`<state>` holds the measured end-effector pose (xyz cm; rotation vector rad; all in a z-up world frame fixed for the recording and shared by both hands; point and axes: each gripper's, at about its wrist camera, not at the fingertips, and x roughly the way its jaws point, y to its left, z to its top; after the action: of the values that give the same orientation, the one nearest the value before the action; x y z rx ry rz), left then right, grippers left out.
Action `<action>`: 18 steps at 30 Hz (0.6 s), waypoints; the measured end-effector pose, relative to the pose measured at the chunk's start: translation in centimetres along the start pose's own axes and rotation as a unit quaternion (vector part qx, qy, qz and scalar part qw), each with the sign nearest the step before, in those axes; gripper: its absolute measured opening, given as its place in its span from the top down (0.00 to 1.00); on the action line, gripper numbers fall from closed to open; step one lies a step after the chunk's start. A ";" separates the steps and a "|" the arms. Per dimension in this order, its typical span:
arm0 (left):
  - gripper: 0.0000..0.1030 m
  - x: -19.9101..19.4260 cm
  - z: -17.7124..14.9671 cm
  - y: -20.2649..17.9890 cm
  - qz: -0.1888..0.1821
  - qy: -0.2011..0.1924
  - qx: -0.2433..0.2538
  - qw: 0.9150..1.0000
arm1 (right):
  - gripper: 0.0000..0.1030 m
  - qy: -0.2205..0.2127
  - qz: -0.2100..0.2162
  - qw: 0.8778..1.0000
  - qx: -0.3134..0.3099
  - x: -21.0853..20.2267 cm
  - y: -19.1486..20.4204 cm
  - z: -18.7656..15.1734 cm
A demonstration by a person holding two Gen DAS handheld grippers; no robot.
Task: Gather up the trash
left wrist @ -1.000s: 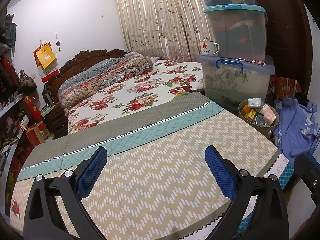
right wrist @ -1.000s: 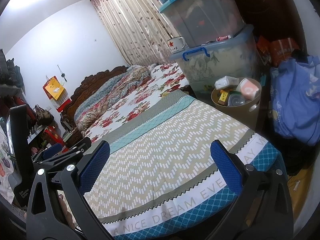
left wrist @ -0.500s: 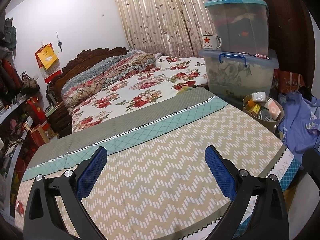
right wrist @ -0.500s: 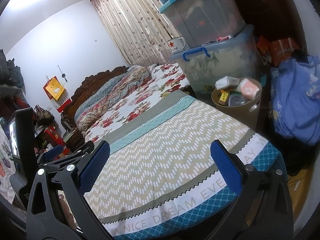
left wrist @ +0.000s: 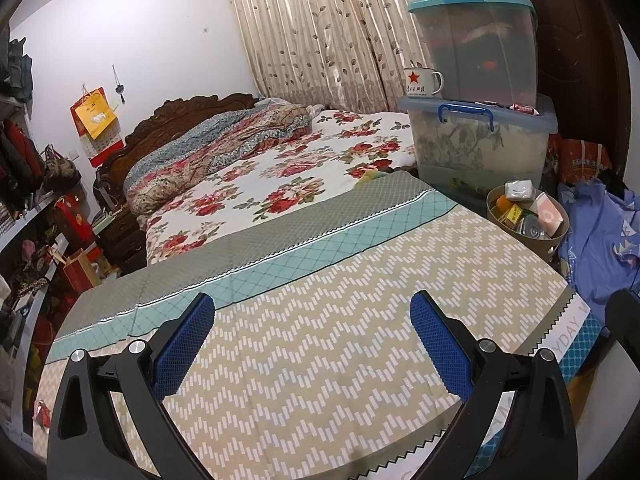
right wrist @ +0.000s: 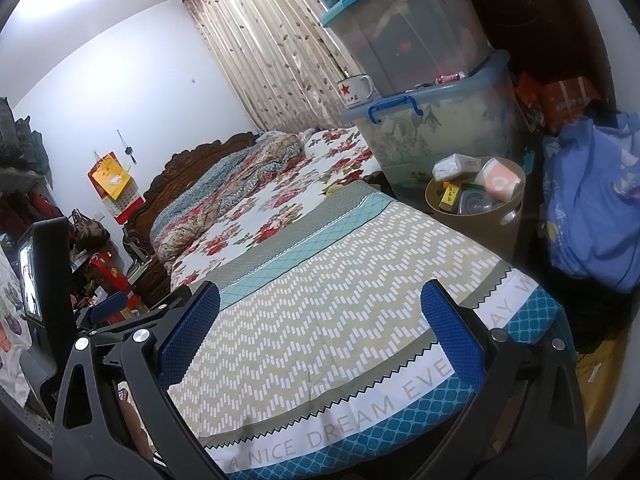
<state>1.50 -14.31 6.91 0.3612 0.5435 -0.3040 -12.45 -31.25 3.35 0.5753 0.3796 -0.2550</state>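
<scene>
A round tan trash bin stands on the floor at the bed's right side, holding several items: a white packet, a pink-and-white box, a yellow carton, a clear lid. It also shows in the right wrist view. My left gripper is open and empty above the foot of the bed. My right gripper is open and empty above the bed's near corner. The left gripper's body shows at the left edge of the right wrist view.
The bed has a zigzag-patterned sheet and a floral cover. Stacked plastic storage boxes with a red-star enamel mug stand behind the bin. Blue clothing is piled at the right. Shelves with bags line the left wall.
The left wrist view has tilted up and drawn back slightly, so the bin and boxes sit lower in frame. The right gripper has stayed almost still. Both stay open.
</scene>
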 end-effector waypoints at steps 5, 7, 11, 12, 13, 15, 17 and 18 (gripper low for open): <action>0.08 0.1 -0.2 0.2 0.001 0.003 0.000 1.000 | 0.03 -0.001 0.000 1.000 0.000 0.0 0.0 0.0; 0.08 0.2 -0.2 0.2 0.001 0.004 0.001 1.000 | 0.03 0.000 0.000 1.000 0.000 0.0 0.0 0.0; 0.08 0.2 -0.2 0.2 0.003 0.003 0.002 1.000 | 0.03 0.000 0.000 1.000 0.000 0.0 0.1 -0.1; 0.08 0.2 -0.1 0.2 0.002 0.003 0.001 1.000 | 0.03 0.000 0.000 1.000 0.000 0.0 0.1 -0.1; 0.08 0.2 -0.2 0.2 0.003 0.003 0.001 1.000 | 0.03 0.000 0.000 1.000 0.001 0.0 0.1 -0.1; 0.08 0.2 -0.4 0.3 0.004 0.003 0.002 1.000 | 0.03 0.000 0.000 1.000 0.000 0.0 0.1 -0.1; 0.08 0.3 -0.5 0.4 0.005 0.004 0.003 1.000 | 0.03 0.000 0.000 1.000 0.000 0.0 0.1 -0.1; 0.08 0.3 -0.6 0.5 0.006 0.004 0.003 1.000 | 0.03 0.000 0.000 1.000 0.000 0.0 0.1 -0.1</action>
<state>1.68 -13.67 6.38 0.3720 0.5487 -0.2921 -12.47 -31.13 3.33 0.5749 0.3793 -0.2557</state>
